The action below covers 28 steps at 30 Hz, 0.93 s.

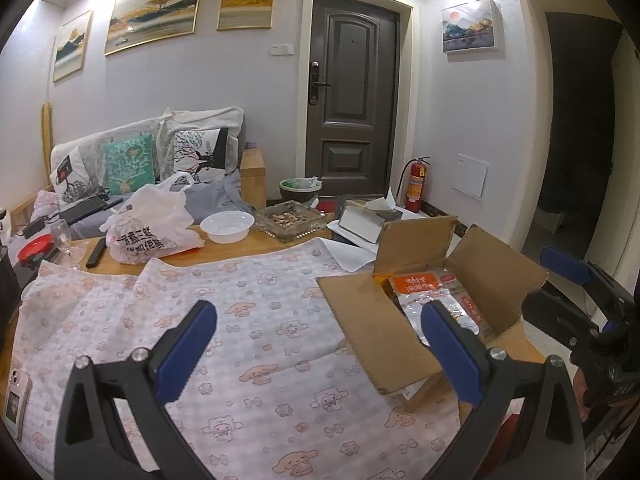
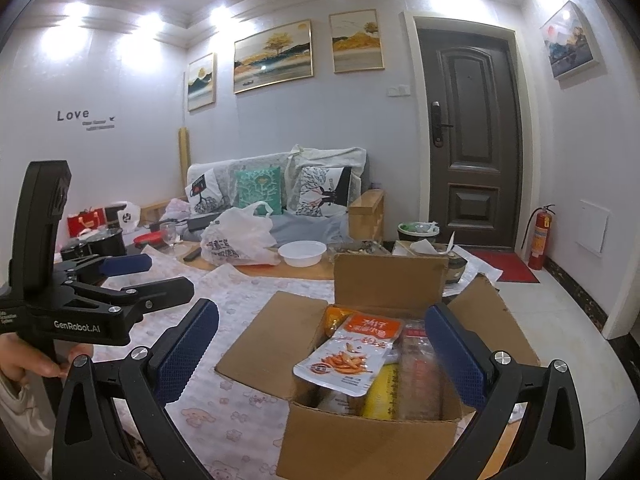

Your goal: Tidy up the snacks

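An open cardboard box (image 2: 368, 440) stands on the table's right part, over a pink patterned cloth (image 1: 248, 320); it also shows in the left wrist view (image 1: 492, 272). Inside lie snack packets: an orange-and-silver fish snack packet (image 2: 352, 356) on top, a yellow packet (image 2: 380, 392) and a clear packet (image 2: 420, 372). The top packet shows in the left wrist view (image 1: 436, 292). My left gripper (image 1: 320, 320) is open and empty above the cloth, left of the box. My right gripper (image 2: 322, 324) is open and empty, just above the box's near side.
A white plastic bag (image 1: 148, 224), a white bowl (image 1: 227, 226), a glass ashtray (image 1: 290, 220), a wine glass (image 1: 64, 236) and a remote (image 1: 96, 252) sit at the table's far side. A phone (image 1: 14, 404) lies at the left edge. A sofa (image 1: 160, 160) is behind.
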{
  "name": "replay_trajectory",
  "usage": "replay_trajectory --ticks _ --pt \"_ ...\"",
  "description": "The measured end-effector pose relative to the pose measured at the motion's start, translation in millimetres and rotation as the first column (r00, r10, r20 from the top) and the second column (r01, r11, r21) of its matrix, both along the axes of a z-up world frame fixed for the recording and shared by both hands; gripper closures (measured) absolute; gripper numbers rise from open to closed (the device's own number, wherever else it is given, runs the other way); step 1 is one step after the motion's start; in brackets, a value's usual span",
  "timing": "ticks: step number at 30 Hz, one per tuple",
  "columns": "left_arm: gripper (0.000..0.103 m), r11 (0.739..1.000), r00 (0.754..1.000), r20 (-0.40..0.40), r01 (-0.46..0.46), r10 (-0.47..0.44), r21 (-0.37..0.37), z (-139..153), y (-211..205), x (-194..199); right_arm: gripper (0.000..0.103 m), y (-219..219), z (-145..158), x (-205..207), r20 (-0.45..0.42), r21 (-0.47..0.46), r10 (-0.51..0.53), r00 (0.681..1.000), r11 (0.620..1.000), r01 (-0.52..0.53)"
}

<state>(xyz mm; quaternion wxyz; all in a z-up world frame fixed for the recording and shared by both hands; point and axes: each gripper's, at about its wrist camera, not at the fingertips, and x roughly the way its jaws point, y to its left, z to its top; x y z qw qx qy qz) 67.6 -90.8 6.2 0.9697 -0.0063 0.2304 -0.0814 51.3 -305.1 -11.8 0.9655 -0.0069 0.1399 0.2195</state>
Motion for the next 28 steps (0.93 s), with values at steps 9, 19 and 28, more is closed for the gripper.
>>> replay_trajectory --ticks 9,19,28 --pt "0.002 1.0 1.0 0.0 0.015 -0.015 0.002 1.4 -5.2 4.7 0.0 -6.3 0.2 -0.2 -0.005 0.011 -0.012 1.0 1.0 0.012" --pt "0.002 1.0 1.0 0.0 0.017 -0.017 0.002 1.2 -5.7 5.0 0.0 -6.3 0.2 -0.6 -0.004 0.01 -0.011 1.0 1.0 0.011" --pt "0.002 1.0 1.0 -0.003 0.019 -0.019 0.001 1.2 -7.0 5.5 0.0 -5.9 0.8 -0.6 -0.004 0.01 -0.013 1.0 1.0 0.013"
